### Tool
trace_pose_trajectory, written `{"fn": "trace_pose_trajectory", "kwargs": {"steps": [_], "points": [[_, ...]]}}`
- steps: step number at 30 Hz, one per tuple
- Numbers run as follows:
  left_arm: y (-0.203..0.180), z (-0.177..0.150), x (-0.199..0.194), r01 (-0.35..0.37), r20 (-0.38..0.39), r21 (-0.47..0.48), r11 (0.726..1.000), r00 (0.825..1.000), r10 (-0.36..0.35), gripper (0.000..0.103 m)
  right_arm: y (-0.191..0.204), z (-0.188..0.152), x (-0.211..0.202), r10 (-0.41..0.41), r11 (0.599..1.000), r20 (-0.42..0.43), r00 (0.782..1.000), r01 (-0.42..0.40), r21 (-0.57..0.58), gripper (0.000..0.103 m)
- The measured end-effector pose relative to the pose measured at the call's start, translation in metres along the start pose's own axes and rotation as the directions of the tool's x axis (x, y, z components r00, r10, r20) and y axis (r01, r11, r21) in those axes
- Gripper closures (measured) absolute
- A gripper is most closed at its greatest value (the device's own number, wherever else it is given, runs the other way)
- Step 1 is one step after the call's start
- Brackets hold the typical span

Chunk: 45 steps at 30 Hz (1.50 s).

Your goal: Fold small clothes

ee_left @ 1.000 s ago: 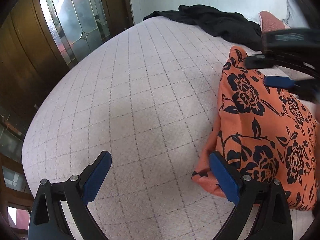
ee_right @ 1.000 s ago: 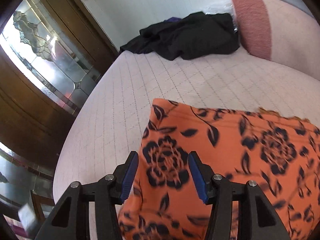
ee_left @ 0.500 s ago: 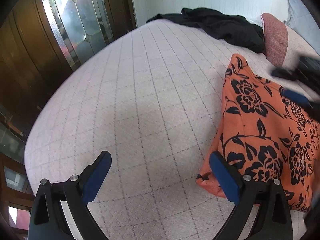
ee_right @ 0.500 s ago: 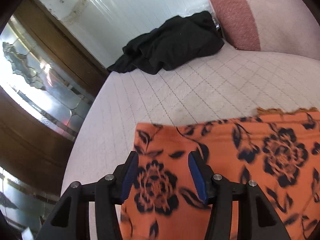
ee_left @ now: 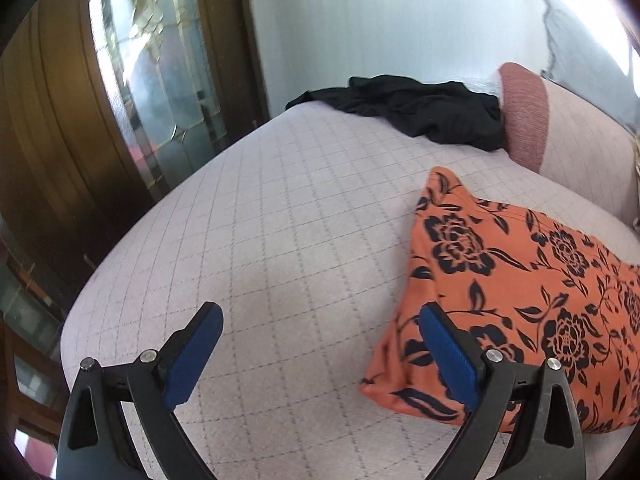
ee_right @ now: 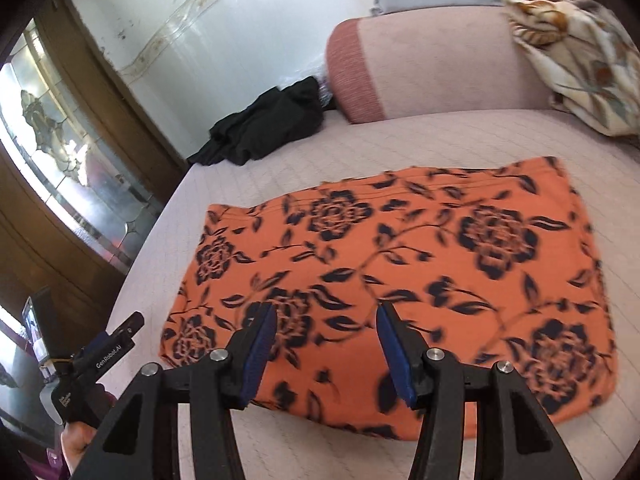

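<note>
Right gripper (ee_right: 326,326) above orange floral cloth (ee_right: 400,264), open

The left wrist view looks forward between its wide-spread left claw (ee_left: 320,344) from low over the bed (ee_left: 280,240), with the orange floral cloth (ee_left: 520,280) just right of the claw tips and the glass-panelled door (ee_left: 160,80) off to the left. The right wrist view sits higher, tilted down past the right claw (ee_right: 326,344) onto the same cloth (ee_right: 400,260), near beneath it. Both share the black garment (ee_left: 420,108) (ee_right: 272,120), the pink bolster (ee_left: 524,116) (ee_right: 356,76) and the wall ahead.
</note>
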<state>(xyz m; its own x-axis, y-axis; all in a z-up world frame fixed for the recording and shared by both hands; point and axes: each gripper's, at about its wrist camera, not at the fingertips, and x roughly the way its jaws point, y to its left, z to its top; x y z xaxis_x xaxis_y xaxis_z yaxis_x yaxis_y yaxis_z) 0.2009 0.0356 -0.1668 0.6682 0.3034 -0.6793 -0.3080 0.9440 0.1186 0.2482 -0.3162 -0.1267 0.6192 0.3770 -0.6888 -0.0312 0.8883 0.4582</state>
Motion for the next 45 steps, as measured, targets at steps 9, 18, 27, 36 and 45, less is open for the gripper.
{"fn": "trace_pose_trajectory", "kwargs": {"steps": [9, 18, 27, 36, 45], "points": [[-0.043, -0.005, -0.011, 0.043, 0.05, 0.11, 0.993, 0.998, -0.048, 0.005, -0.057, -0.016, -0.025, -0.09, 0.993, 0.061, 0.994, 0.084, 0.088, 0.047], [-0.073, -0.011, -0.019, 0.067, 0.075, 0.183, 0.981, 0.994, -0.082, 0.005, -0.086, -0.02, -0.015, -0.097, 0.982, 0.052, 0.994, 0.087, 0.17, 0.047], [-0.093, -0.024, -0.025, 0.11, 0.067, 0.248, 0.962, 0.989, -0.13, 0.005, -0.087, -0.021, -0.012, -0.093, 0.981, 0.027, 0.995, 0.087, 0.173, 0.047], [-0.117, -0.044, -0.03, 0.2, 0.011, 0.317, 0.927, 0.977, -0.214, 0.005, -0.087, -0.022, -0.01, -0.108, 0.979, 0.006, 0.994, 0.105, 0.177, 0.047], [-0.13, -0.049, -0.028, 0.231, -0.019, 0.331, 0.915, 0.971, -0.238, 0.005, -0.09, -0.019, -0.003, -0.117, 0.976, -0.017, 0.993, 0.118, 0.183, 0.047]]}}
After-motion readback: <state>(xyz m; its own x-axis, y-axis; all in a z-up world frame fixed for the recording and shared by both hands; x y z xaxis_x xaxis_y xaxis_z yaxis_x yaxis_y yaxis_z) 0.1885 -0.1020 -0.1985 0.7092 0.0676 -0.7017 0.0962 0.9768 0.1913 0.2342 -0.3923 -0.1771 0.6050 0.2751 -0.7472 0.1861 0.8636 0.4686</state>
